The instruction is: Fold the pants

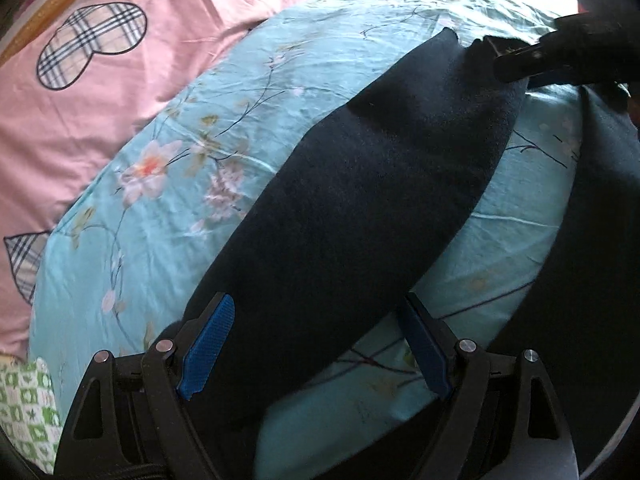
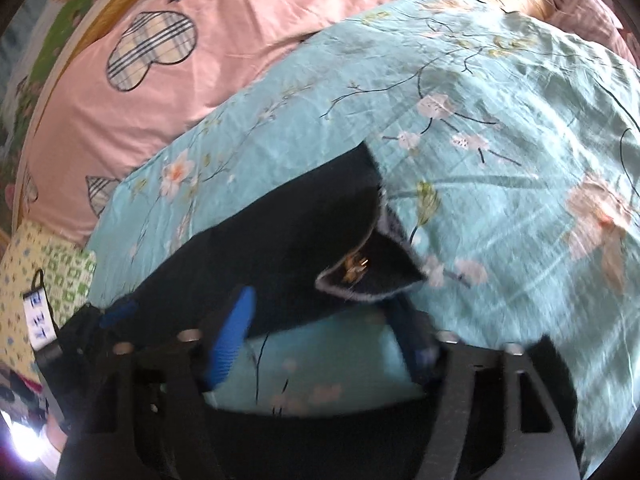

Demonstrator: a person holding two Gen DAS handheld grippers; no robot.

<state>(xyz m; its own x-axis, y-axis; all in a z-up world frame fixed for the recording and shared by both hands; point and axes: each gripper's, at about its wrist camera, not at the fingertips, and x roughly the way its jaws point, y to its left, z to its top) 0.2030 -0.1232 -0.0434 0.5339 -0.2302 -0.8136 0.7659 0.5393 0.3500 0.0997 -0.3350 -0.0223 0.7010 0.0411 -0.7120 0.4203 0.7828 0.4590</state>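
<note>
Dark navy pants [image 1: 360,200] lie on a light blue flowered sheet [image 1: 180,140]. One leg runs from between my left fingers up to the far right; a second dark strip [image 1: 592,240] lies at the right. My left gripper [image 1: 320,320] is open, its blue pads either side of the leg's near end. My right gripper shows at the top right of the left wrist view [image 1: 520,60], by the leg's far end. In the right wrist view my right gripper [image 2: 324,304] is open, with the pants [image 2: 280,248] and a turned-up frayed hem corner [image 2: 372,272] between its fingers.
A pink quilt with plaid hearts [image 1: 100,60] lies behind the blue sheet. A green and white patterned cloth [image 1: 24,400] is at the lower left. A white tag on a strap [image 2: 38,316] sits at the left of the right wrist view.
</note>
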